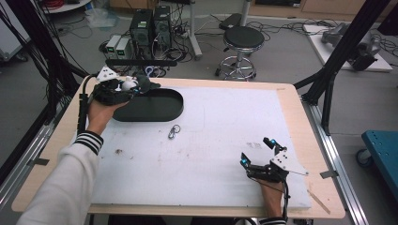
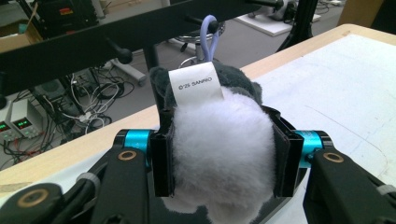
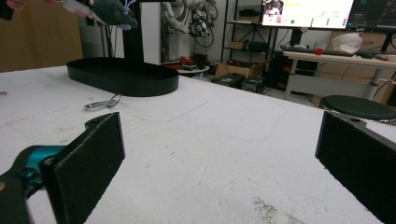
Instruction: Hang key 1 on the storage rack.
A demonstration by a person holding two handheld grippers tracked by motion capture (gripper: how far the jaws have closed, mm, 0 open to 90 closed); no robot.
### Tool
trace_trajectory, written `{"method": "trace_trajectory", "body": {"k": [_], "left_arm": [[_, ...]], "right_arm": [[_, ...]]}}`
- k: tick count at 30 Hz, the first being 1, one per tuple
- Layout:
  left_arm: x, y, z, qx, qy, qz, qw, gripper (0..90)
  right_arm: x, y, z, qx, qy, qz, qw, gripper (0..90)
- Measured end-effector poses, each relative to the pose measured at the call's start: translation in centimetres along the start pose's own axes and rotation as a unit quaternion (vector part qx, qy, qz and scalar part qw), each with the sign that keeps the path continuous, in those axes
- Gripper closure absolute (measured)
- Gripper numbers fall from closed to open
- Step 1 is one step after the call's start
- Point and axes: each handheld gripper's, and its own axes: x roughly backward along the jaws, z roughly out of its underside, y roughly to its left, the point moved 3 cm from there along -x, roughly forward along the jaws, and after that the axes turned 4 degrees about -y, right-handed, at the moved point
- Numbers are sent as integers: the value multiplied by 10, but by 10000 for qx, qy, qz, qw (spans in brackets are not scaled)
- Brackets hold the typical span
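Observation:
A grey and white plush toy (image 2: 219, 140) with a white label and a pale purple loop sits squeezed between the jaws of my left gripper (image 2: 223, 154). In the high view my left gripper (image 1: 126, 87) holds the plush toy (image 1: 136, 84) above the left end of a black oval tray (image 1: 155, 110). A metal carabiner (image 1: 174, 131) lies on the white mat just in front of the tray. My right gripper (image 1: 256, 151) rests at the mat's front right, jaws wide apart and empty. In the right gripper view the tray (image 3: 123, 77) and carabiner (image 3: 100, 104) lie ahead, left.
The white mat (image 1: 211, 140) covers a wooden table (image 1: 61, 140). Beyond the far edge stand a black stool (image 1: 241, 44) and computer boxes (image 1: 150, 28) with cables. A black frame post (image 1: 338, 61) rises at the table's right rear corner.

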Motion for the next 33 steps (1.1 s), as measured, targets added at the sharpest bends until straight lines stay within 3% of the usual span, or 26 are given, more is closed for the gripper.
{"method": "trace_trajectory", "body": {"k": [14,33], "left_arm": [[-24,-3,8,51,-140,-63,9999,535],[-51,3,20,120,-70,-125,9998,534]], "right_arm": [[0,0,0,0,4,5,10000,6],[0,0,0,9,8,16,10000,6]]}}
